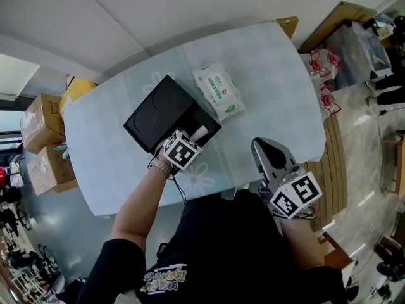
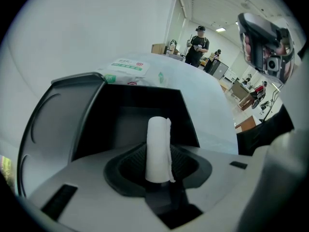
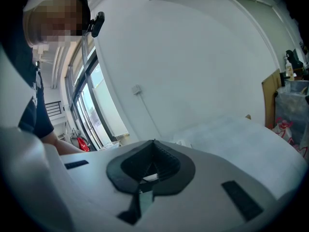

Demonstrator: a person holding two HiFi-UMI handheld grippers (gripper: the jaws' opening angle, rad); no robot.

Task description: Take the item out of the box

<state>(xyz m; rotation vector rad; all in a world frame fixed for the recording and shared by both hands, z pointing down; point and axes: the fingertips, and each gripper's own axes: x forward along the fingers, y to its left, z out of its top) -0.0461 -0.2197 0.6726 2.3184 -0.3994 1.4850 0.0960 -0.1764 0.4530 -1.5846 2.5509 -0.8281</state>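
Dark T-shirt with coloured chest lettering nearest, at 6 o'clock of head view; lettering upside down, not legible. Left gripper (image 1: 192,139) nose-down over open end of matte black rectangular box (image 1: 155,116), mid-way across pale blue-white oval table (image 1: 272,75). Jaws apart, straddling small white rolled cylinder of paper or cloth (image 2: 158,149), standing on end inside box at its 4 o'clock end; pads flanking, no squeeze evident. Right gripper (image 1: 264,151) at 4 o'clock of box, by near table edge, jaws together, nothing between. Probably light, soft, easily crushed, loose outer flap liable to unwind: best taken mid-height across flap seam, gentle pressure, straight lift. White soft wipes pack (image 1: 219,90) at 2 o'clock of box: green print, small red mark, wording too small to read.
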